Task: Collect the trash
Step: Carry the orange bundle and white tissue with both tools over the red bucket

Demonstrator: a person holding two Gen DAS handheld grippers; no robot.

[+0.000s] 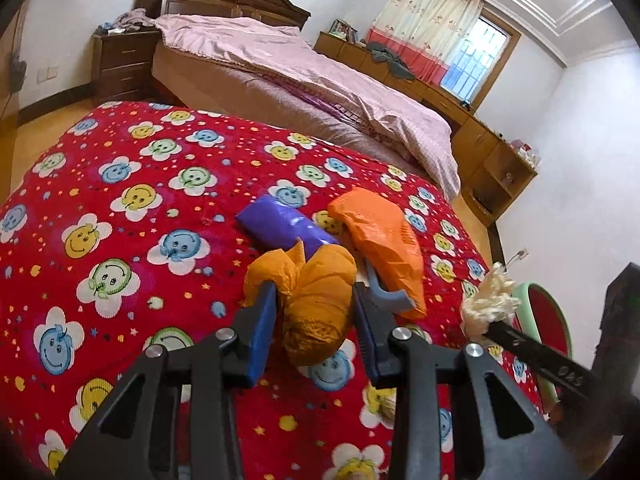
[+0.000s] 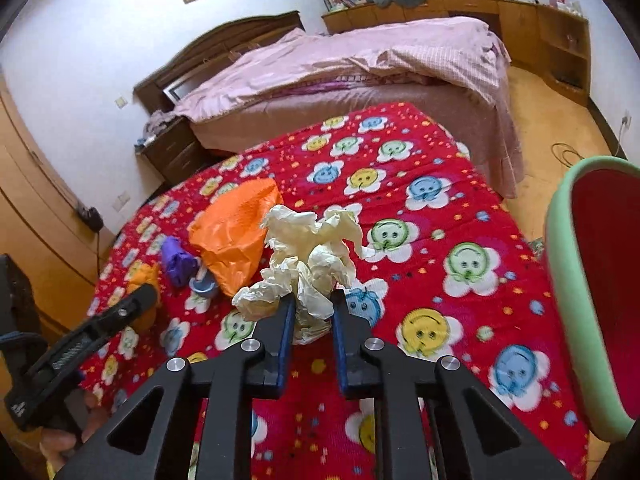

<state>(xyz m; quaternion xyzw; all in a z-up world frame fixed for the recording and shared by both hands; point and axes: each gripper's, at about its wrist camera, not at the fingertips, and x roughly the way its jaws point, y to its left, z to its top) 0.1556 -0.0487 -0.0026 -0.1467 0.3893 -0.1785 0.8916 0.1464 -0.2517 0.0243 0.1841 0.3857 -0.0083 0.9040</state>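
My left gripper (image 1: 314, 294) is shut on a crumpled yellow-orange bag (image 1: 316, 300) just above the red smiley blanket (image 1: 132, 216). My right gripper (image 2: 313, 300) is shut on a crumpled cream paper wad (image 2: 312, 256), held above the blanket (image 2: 420, 240). The wad also shows at the right of the left wrist view (image 1: 490, 300). An orange plastic bag (image 1: 384, 236) and a purple bag (image 1: 280, 222) lie on the blanket beyond the left gripper. They also show in the right wrist view, orange (image 2: 236, 232) and purple (image 2: 178, 260). A green-rimmed red bin (image 2: 592, 280) stands at the right.
A small blue-grey object (image 2: 202, 286) lies by the orange bag. A bed with a pink cover (image 1: 320, 92) stands behind the blanket-covered surface. Wooden cabinets (image 1: 480, 140) line the far wall. A nightstand (image 1: 124, 64) stands at the left.
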